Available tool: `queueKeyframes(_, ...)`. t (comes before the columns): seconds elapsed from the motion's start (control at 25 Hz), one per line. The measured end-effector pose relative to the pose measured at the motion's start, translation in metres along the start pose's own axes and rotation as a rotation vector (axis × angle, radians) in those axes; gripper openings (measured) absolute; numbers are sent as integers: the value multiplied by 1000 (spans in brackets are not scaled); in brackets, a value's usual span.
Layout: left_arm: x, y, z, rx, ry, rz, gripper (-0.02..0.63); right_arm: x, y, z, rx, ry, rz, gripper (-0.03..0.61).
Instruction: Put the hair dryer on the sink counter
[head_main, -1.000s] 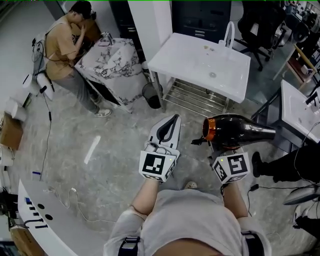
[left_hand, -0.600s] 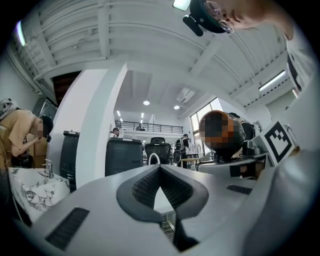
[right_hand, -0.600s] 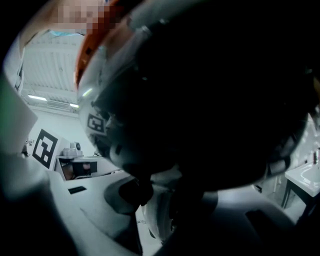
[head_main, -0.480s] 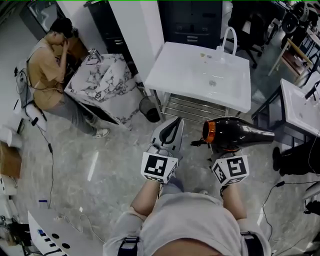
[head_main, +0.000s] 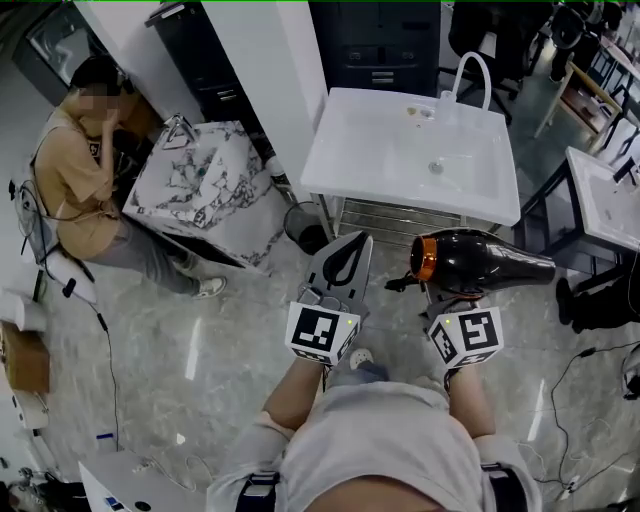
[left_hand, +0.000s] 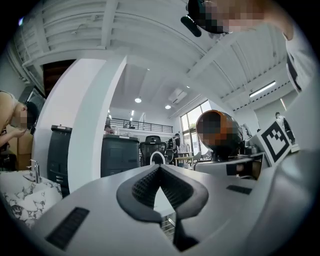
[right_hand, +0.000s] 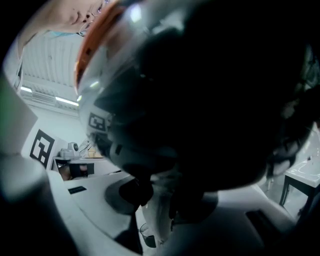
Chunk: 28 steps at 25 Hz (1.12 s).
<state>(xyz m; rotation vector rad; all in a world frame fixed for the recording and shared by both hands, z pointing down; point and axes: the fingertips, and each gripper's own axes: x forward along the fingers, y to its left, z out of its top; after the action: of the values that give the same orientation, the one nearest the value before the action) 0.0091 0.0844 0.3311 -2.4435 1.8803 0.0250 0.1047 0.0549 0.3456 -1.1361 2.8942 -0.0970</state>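
Note:
The black hair dryer (head_main: 485, 262) with an orange ring lies level in the air, nozzle to the left. My right gripper (head_main: 447, 296) is shut on its handle from below. In the right gripper view the hair dryer (right_hand: 200, 90) fills nearly the whole picture above my right gripper (right_hand: 155, 200). My left gripper (head_main: 348, 250) is level beside it, shut and holding nothing. In the left gripper view my left gripper (left_hand: 160, 172) has its tips together, with the hair dryer (left_hand: 220, 132) to the right. The white sink counter (head_main: 370, 150) with its faucet (head_main: 470, 75) stands just ahead of both.
A marble-patterned sink unit (head_main: 205, 185) stands at the left, with a seated person (head_main: 75, 190) beside it. A dark bin (head_main: 303, 228) sits by the white counter's left leg. Another white sink (head_main: 600, 200) is at the right. Cables lie on the floor.
Both grippers and the hair dryer have moved forward, and the white sink counter now lies closer in front of them. The grip on the dryer is unchanged.

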Motion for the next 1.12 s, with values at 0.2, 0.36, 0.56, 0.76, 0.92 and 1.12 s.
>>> queueKeyframes(0.2,0,24,-6,-8,-7,-25,12,16,14,-3,1,-4,-26,160)
queueKeyframes(0.36,4,35,-8,-14,-11,-37,12,29,20,0,-24,-3,-23,160)
queueKeyframes(0.56,13,53,-12,-23,-12,-36,12,48,18,-2,-15,2,-32,160)
queueKeyframes(0.76,31,75,-15,-22,-7,-19,12,76,11,-5,-3,9,-13,160)
queueKeyframes(0.92,51,97,-16,-19,-9,-7,12,106,5,-3,-11,9,10,160)
queueKeyframes(1.12,87,119,-18,-11,-6,-5,12,144,-10,-1,-10,10,28,160)
